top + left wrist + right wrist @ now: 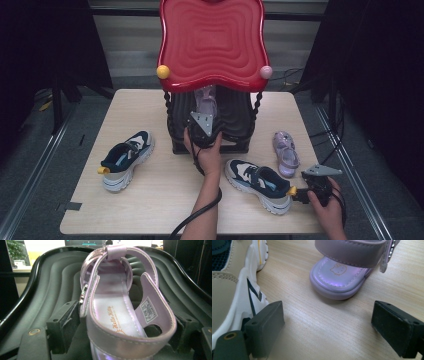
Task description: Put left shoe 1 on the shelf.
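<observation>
Lilac sandal [120, 307] sits on ribbed black lower shelf [52, 285] of the shoe rack, heel toward the left gripper [202, 131]. Left gripper view: heel strap lies between the 2 black jaws; left pad just beside the strap, contact hard to judge; right pad partly hidden behind the strap. Jaws stand wide, not pressing. Sandal toe is blurred and far off; its bottom edge is cut off by the frame. High view: red wavy top [212, 42] of rack hides most of the shelf, only a lilac scrap shows under it; left hand [205, 152] covers the jaws.

2nd lilac sandal [347, 272] lies on the wooden table [317, 325], well apart from rack. Right gripper [312, 189] rests near table's right front corner, jaws open w/ bare table between, sandal toe ahead of them. Navy-white sneaker [257, 182] just beside it, cut off at left in right gripper view. 2nd sneaker [125, 157] at table left.
</observation>
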A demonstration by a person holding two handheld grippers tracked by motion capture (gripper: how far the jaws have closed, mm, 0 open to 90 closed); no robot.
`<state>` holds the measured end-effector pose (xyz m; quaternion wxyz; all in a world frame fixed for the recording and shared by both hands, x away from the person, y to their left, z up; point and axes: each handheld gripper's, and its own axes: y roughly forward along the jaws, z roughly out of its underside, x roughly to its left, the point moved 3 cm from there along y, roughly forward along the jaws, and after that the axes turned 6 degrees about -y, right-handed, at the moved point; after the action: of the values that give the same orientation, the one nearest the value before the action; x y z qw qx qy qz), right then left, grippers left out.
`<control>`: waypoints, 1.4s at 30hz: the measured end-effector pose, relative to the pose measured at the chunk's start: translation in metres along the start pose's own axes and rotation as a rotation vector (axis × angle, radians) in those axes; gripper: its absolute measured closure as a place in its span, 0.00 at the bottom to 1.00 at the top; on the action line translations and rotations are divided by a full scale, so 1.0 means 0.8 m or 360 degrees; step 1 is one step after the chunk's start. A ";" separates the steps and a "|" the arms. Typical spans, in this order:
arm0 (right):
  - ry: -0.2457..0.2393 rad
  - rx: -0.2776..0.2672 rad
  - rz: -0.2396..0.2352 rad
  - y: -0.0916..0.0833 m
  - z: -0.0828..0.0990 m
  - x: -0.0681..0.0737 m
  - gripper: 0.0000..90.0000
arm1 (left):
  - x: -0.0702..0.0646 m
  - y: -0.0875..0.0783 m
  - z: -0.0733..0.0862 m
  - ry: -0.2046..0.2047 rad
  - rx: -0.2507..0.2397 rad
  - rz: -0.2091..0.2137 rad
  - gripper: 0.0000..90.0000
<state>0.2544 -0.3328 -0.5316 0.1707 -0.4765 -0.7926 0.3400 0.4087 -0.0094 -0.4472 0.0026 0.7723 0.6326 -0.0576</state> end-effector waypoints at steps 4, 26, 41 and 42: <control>0.0002 0.0001 0.0000 0.000 0.000 0.000 0.11 | 0.004 -0.005 -0.002 -0.0015 -0.0019 0.0030 0.23; -0.0002 -0.0001 -0.0004 0.000 0.000 0.000 0.11 | 0.034 -0.052 0.001 0.0000 0.0052 0.0257 0.23; -0.0002 0.0000 -0.0001 0.000 0.000 0.000 0.11 | 0.046 -0.083 0.001 0.0095 0.0137 0.0483 0.24; -0.0001 0.0001 -0.0003 0.000 0.000 0.000 0.11 | 0.048 -0.085 0.001 0.0099 0.0145 0.0501 0.24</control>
<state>0.2545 -0.3328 -0.5316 0.1708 -0.4756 -0.7931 0.3401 0.3494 0.0415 -0.4466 -0.0431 0.8626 0.5003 -0.0611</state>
